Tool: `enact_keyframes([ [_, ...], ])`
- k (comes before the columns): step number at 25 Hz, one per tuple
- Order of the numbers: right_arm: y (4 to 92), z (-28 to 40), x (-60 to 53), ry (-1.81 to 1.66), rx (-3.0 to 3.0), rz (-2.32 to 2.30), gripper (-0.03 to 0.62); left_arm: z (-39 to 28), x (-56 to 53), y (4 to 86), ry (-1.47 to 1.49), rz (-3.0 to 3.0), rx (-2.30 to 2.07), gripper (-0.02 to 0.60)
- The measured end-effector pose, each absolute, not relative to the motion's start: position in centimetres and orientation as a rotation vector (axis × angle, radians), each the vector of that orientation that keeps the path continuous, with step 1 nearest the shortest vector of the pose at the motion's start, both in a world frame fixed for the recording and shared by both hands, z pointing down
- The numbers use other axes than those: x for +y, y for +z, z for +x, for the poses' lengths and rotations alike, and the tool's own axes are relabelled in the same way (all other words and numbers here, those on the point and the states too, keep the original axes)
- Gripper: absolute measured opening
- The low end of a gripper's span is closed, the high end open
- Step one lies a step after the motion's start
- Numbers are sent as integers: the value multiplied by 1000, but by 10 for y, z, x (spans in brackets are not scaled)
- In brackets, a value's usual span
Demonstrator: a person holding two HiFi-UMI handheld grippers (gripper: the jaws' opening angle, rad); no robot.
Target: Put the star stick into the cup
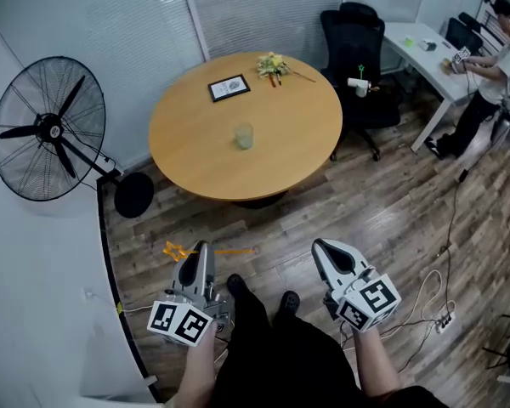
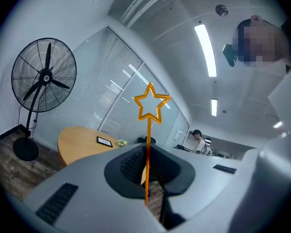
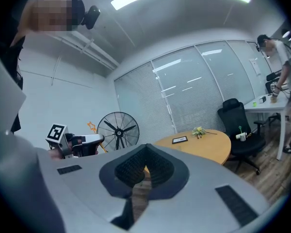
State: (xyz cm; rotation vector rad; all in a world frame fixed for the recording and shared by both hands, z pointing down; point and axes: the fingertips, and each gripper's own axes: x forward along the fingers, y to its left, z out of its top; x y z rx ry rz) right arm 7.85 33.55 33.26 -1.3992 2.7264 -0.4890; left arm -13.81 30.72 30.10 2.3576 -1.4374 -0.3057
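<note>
Left claw (image 2: 146,174) clamping star stick (image 2: 148,136), seemingly level

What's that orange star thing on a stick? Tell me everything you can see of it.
The star stick is a thin orange rod topped by a hollow five-point star, looking like translucent plastic. The left gripper has its jaws shut on the rod, the only thing touching it. From the head view it lies roughly level above the wooden floor, star to the left.
</note>
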Motion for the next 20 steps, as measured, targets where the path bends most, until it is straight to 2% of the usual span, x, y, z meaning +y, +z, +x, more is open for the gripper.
enact_keyframes([
  [9, 345, 86, 335, -530, 2730, -1413, 9, -135, 307, 311, -293, 2333, -1444, 12],
  [20, 354, 86, 286, -571, 2724, -1470, 9, -142, 254, 326, -298, 2302, -1421, 12],
])
